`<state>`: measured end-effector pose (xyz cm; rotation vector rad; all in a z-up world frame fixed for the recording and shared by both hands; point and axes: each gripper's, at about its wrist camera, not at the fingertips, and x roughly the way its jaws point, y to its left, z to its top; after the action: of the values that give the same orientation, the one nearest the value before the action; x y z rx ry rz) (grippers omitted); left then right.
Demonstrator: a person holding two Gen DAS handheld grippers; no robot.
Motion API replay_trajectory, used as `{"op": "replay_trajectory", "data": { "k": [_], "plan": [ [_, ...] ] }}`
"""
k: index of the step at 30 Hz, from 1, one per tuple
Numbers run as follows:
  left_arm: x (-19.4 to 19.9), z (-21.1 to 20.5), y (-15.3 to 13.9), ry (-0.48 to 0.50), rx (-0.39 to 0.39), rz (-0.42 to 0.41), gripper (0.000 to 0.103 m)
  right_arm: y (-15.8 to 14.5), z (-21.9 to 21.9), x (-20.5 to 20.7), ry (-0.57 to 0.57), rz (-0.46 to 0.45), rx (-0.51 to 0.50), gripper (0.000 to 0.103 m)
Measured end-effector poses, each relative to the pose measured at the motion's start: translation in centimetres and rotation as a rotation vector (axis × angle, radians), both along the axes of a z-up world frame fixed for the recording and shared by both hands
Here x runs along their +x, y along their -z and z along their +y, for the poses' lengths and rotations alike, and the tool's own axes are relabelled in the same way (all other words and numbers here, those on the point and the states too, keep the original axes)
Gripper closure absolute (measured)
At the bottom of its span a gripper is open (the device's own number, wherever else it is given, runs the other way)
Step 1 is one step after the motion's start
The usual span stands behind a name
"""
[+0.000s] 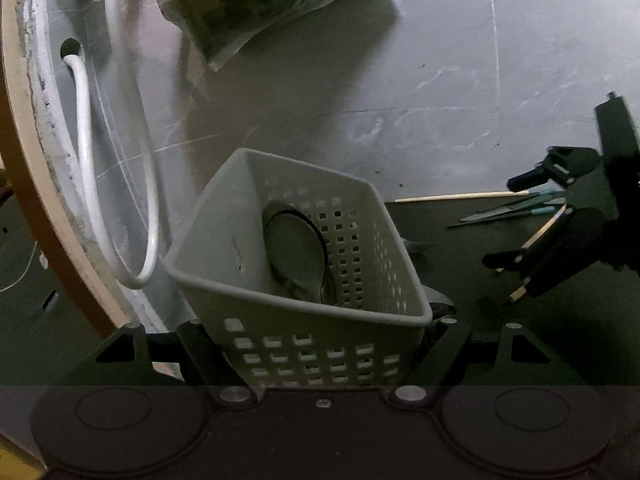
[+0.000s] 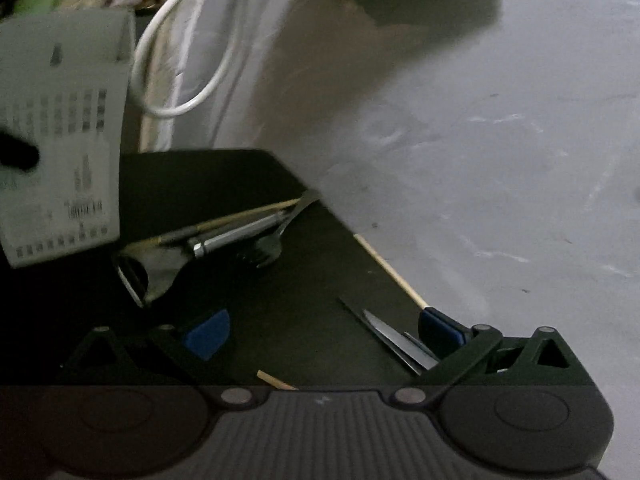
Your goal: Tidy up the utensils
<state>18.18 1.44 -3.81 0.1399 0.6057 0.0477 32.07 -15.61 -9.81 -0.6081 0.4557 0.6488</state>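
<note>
One white perforated basket (image 1: pixel 304 280) is clamped between the fingers of the left gripper (image 1: pixel 320 344) and tipped over toward the camera, so its open mouth can be looked into. One dark spoon (image 1: pixel 298 252) is seen lying inside it, bowl up against the holed wall. The basket is used as the landmark here, pretty much everything else is placed off it.

To the right of the basket, a black mat (image 2: pixel 248 320) is laid on the grey floor (image 1: pixel 420 72). Close to the basket on the mat, one peeler (image 2: pixel 148 272), one fork (image 2: pixel 272 244) and one chopstick (image 2: pixel 240 218) are bunched together, touching or overlapping. Further from the basket, two thin flat blades (image 2: pixel 396 340) are lying side by side, and a second chopstick (image 2: pixel 390 272) is stretched along the mat's edge. The end of a third stick (image 2: pixel 276 381) is just poking out at the bottom of the right wrist view.

The right gripper (image 2: pixel 320 332) is held wide apart above the mat, nothing pinched, its right blue pad (image 2: pixel 438 330) just beside the blades.

Behind the basket, one white hose loop (image 1: pixel 120 184) and one plastic bag (image 1: pixel 256 4) can be made out.
</note>
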Motion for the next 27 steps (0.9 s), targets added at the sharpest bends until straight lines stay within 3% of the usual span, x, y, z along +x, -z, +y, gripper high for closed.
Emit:
{"op": "replay_trajectory", "data": {
  "k": [13, 21, 27],
  "plan": [
    [0.7, -1.3, 0.0, -0.080, 0.028, 0.022, 0.021, 2.3, 1.9, 3.5, -0.291, -0.053, -0.051, 0.001],
    [0.7, -1.8, -0.1, -0.102, 0.034, 0.029, 0.021, 2.7, 3.2, 5.2, -0.369, -0.091, -0.030, 0.001],
    [0.8, -1.9, 0.0, -0.104, 0.039, 0.034, 0.020, 3.0, 3.9, 5.3, -0.439, -0.113, -0.027, 0.021]
  ]
}}
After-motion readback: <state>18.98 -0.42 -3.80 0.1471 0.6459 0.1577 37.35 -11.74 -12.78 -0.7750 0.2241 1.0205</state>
